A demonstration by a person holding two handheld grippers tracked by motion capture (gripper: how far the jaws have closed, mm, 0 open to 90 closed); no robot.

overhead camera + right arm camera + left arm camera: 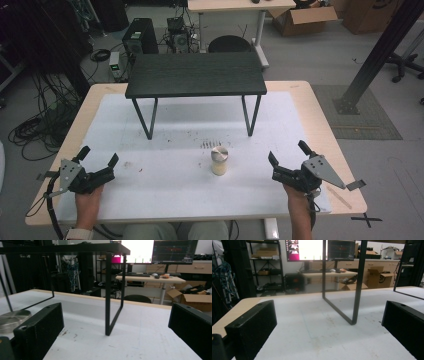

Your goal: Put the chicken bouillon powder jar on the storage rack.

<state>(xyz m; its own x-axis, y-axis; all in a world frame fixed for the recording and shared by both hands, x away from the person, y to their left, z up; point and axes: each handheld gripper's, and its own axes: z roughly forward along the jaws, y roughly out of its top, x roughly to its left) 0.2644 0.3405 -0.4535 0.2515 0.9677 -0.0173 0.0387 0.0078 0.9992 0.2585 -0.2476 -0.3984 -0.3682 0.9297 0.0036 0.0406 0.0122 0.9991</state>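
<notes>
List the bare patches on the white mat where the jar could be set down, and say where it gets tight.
Free: the mat between the left tongs and the jar; likewise between the jar and the right tongs; also under the black shelf, between its leg frames. Tight only near each frame.

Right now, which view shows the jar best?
The high view: the jar stands whole on the table, silver lid and pale body, between both grippers. The right gripper view catches just its lid at the left edge.
</notes>
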